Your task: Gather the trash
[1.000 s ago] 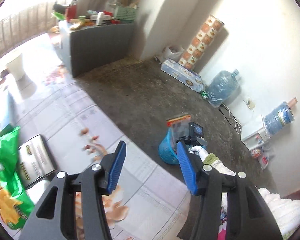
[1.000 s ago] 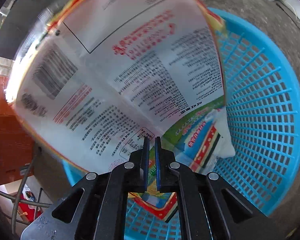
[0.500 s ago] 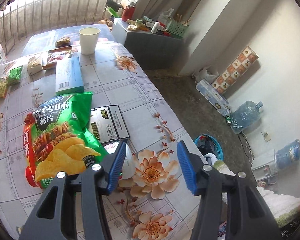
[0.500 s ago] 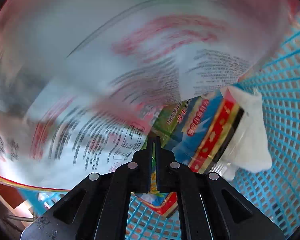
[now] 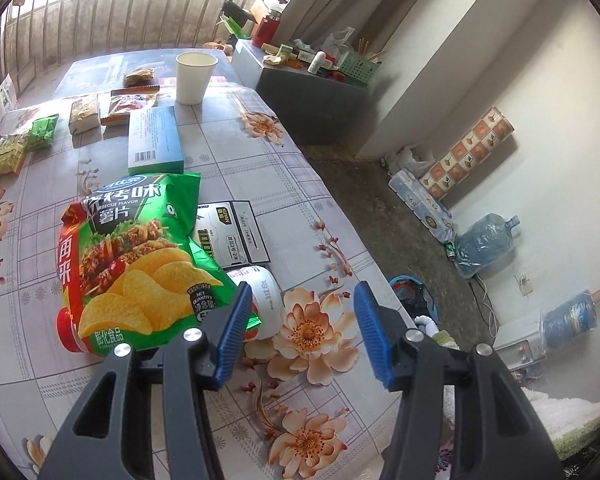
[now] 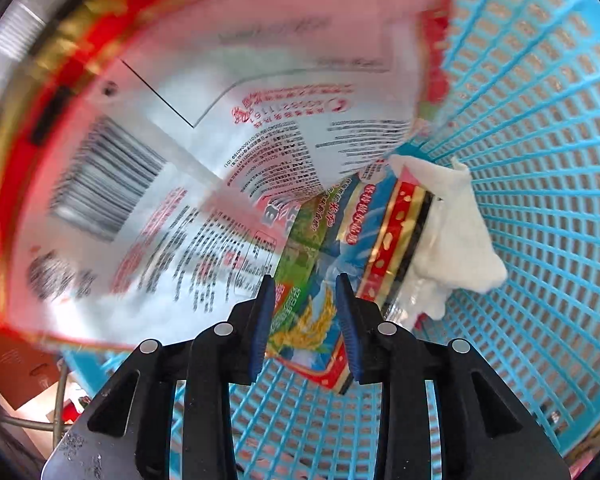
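The right hand-held gripper [image 6: 304, 320] points down into the blue basket [image 6: 540, 160]. Its jaws are opening, and the big wrapper [image 6: 227, 152] sits loose in the basket, next to a white tissue [image 6: 452, 240]. The left hand-held gripper [image 5: 300, 332] is open and holds nothing. It hangs over the worktop [image 5: 300, 184], near a green chip bag [image 5: 135, 264] and a white cup [image 5: 267, 296].

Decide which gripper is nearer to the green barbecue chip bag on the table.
Left. The left gripper hangs over the table with one finger right beside the chip bag. The right gripper, jaws opening, is down inside the blue basket.
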### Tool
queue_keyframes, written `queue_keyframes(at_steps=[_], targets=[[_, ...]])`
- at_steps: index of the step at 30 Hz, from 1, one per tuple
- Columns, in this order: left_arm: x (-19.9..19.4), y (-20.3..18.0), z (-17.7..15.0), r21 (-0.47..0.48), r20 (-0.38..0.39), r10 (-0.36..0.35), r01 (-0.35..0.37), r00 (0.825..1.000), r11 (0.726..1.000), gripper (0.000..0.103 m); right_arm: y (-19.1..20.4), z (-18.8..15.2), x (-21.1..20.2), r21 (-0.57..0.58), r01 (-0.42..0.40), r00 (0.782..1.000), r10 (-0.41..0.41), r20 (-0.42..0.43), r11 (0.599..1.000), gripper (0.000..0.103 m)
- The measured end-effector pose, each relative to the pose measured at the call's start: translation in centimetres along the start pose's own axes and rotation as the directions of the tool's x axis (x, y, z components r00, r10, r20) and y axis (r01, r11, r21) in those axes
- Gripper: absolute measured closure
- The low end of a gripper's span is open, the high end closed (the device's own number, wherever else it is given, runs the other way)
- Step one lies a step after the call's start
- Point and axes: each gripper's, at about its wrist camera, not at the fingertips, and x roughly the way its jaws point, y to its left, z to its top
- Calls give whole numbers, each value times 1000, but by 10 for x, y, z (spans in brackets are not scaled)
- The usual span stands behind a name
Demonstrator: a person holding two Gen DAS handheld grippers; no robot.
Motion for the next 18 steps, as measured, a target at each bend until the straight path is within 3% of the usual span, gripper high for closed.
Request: queue_keyframes(at_steps=[6,13,18], targets=[[-29,4,-18,8,57,1,-1,998,1000,50,-26,-41,-55,13,-102,988,100,114,995,62],[-62,28,-48,-44,117,12,-7,993,999,45,-24,-125,-143,-118,-213,938,236,252,970,49],[-77,49,-70,-90,152,25,-12,988,996,45,12,-160,-210,-245,-238,895,310,321,940,46]])
